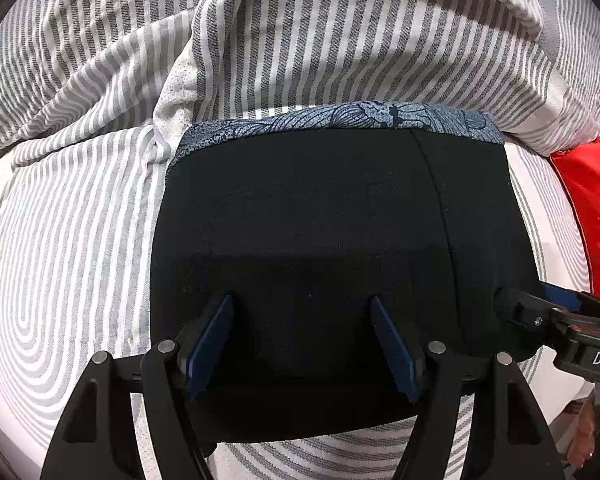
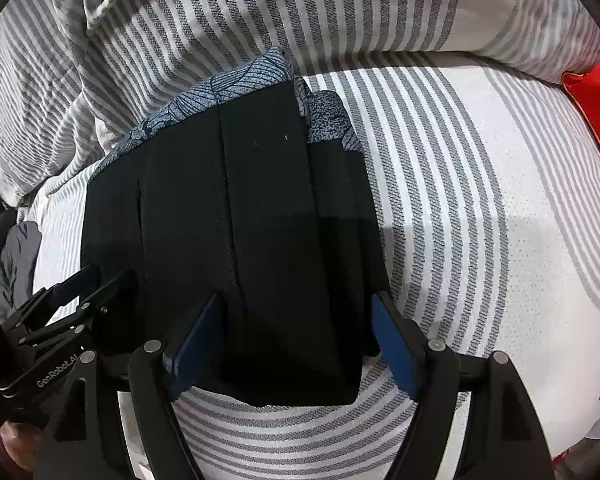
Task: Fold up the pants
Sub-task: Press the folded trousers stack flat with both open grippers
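The black pants point(image 1: 308, 208) lie folded into a compact rectangle on the striped bed sheet point(image 1: 60, 240). A blue patterned cloth point(image 1: 340, 116) shows along their far edge. My left gripper point(image 1: 301, 298) points down over the near half of the pants, open, its blue pads apart with only flat black cloth between them. My right gripper point(image 1: 516, 304) is at the pants' right edge. In the right wrist view the right gripper point(image 2: 297, 296) stands open astride the pants' point(image 2: 220, 200) near right part, one finger over the sheet point(image 2: 460, 200). The left gripper point(image 2: 100, 280) shows at the left.
A rumpled striped duvet point(image 1: 300, 40) is heaped just beyond the pants. A red embroidered cushion point(image 1: 588, 200) lies at the right. Dark grey clothes point(image 2: 16, 256) sit at the far left. A person's hand point(image 1: 596, 436) holds the right gripper's handle.
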`<state>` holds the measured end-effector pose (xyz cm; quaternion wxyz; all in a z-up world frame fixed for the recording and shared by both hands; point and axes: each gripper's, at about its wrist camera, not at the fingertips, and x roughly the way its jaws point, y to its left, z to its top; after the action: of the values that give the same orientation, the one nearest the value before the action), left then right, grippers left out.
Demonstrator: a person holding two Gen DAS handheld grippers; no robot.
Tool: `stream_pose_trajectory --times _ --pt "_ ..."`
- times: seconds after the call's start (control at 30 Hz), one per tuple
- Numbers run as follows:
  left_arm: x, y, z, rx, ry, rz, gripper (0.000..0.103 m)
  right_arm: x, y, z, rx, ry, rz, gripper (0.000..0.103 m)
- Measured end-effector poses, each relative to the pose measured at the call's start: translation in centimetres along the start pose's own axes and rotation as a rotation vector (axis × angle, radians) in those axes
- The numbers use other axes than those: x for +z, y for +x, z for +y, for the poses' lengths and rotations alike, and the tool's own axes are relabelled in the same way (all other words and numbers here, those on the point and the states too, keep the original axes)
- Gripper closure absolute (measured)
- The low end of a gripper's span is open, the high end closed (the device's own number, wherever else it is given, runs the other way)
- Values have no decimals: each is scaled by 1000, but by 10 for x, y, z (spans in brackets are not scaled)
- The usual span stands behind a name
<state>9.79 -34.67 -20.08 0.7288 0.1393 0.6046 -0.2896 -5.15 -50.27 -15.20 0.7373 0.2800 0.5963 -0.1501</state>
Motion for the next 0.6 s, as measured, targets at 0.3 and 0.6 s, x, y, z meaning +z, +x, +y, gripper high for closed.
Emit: stream_pose_trajectory --times 0.3,0.6 --pt "5 5 1 -6 28 17 24 3 8 10 -24 1 17 13" --pt "11 12 4 -53 71 54 12 8 24 22 -73 38 19 1"
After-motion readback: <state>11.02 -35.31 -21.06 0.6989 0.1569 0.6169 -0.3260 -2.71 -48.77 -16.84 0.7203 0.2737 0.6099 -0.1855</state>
